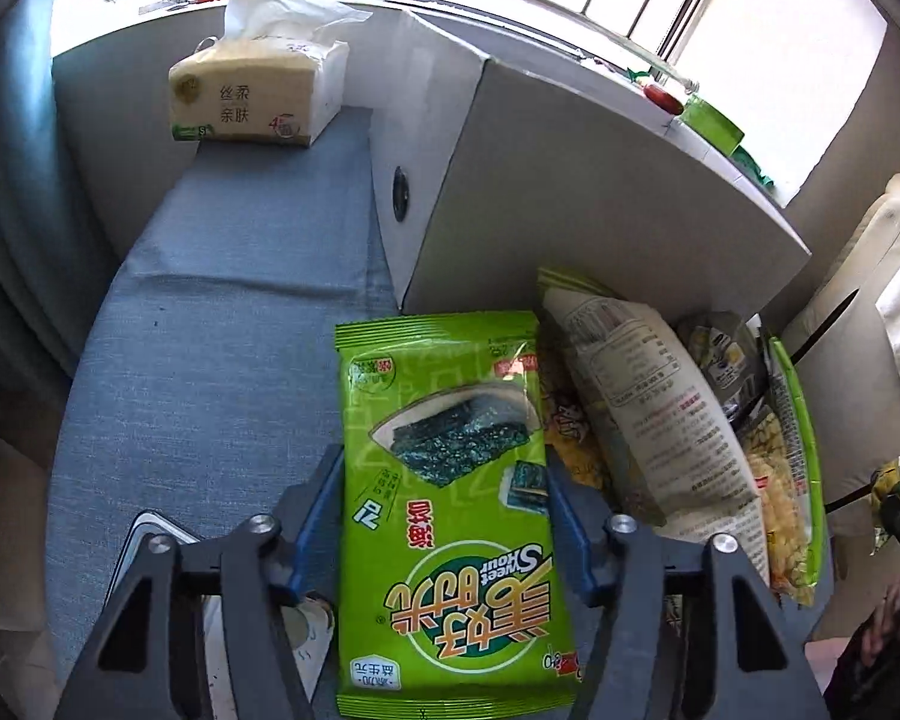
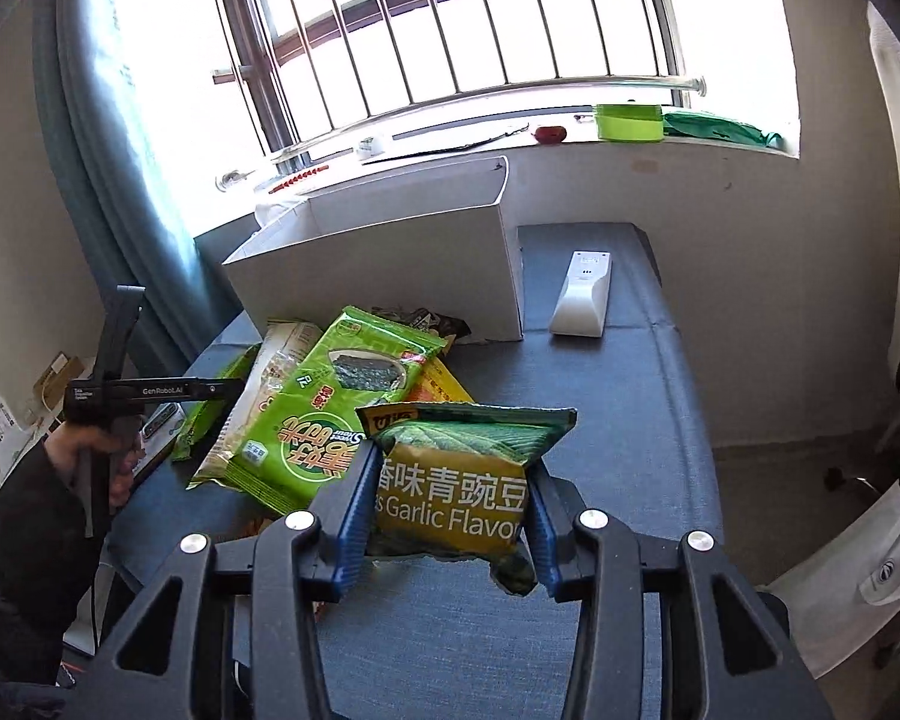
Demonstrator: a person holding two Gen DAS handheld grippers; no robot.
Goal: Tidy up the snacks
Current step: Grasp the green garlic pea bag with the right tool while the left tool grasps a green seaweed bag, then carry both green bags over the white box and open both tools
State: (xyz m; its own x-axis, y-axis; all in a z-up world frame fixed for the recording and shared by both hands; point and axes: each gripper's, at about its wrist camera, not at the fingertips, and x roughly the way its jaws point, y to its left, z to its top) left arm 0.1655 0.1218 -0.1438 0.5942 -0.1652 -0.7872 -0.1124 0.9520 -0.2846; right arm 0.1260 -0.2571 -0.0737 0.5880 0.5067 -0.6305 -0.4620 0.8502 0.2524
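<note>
My left gripper (image 1: 444,474) is shut on a green seaweed snack bag (image 1: 450,510), its blue pads pressing both sides; the bag also shows in the right wrist view (image 2: 324,414). My right gripper (image 2: 453,474) is shut on a green and yellow garlic pea bag (image 2: 456,480) and holds it above the blue tabletop. A pile of other snack bags (image 1: 660,420) lies against the front of a white open box (image 2: 390,264), which stands at the back of the table.
A tissue pack (image 1: 252,96) stands at the far left of the blue table (image 1: 210,360). A white remote (image 2: 582,294) lies right of the box. The window sill behind holds a green container (image 2: 627,123). A white bag (image 2: 858,588) hangs at the right.
</note>
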